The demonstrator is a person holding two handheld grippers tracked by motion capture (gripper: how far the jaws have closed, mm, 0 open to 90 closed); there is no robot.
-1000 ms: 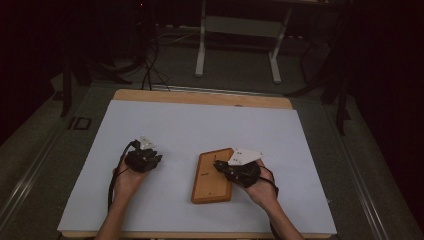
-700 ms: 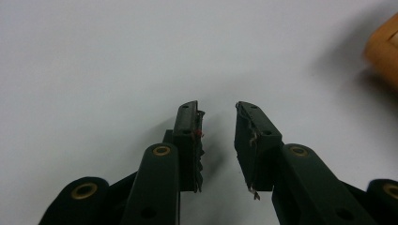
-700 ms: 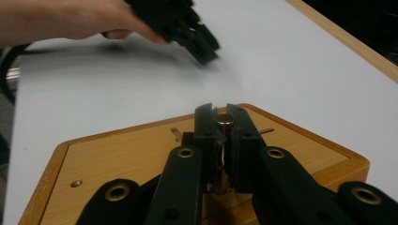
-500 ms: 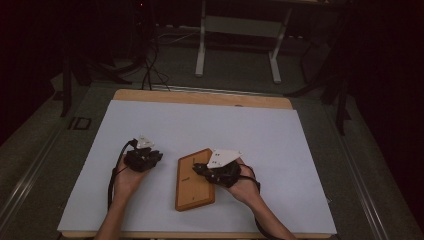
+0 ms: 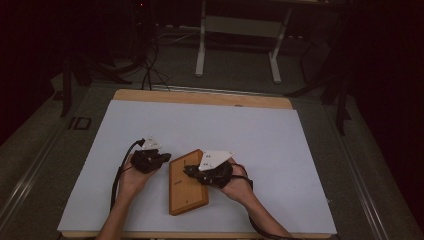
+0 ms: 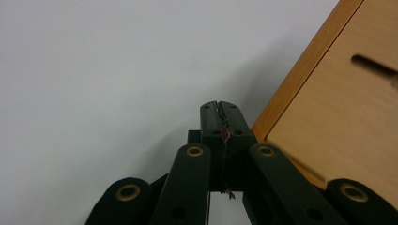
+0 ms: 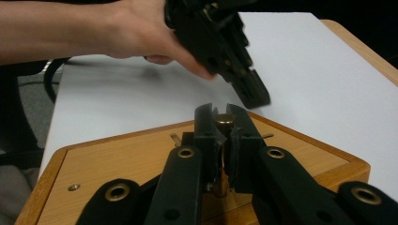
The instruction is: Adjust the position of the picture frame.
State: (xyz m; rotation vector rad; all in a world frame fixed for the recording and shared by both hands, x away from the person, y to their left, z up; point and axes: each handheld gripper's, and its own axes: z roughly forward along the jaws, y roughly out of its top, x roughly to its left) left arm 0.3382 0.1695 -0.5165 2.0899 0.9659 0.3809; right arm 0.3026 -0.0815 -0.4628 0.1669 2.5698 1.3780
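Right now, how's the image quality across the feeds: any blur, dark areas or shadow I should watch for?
High view: the white table is evenly lit with no glare, but the room around it is nearly black. Left gripper view: the left tool is sharp and casts a soft shadow, while the wooden board is slightly soft. Right gripper view: the brass knob in the right tool is sharp; the far hand is blurred.

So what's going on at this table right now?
A person is working with a claw in each hand over a white table. The right claw is shut on a small brass knob standing up from a flat wooden board that lies on the table. The left claw sits just beside the board's edge with its jaws having just closed on nothing, tips together, not touching the board as far as I can tell.
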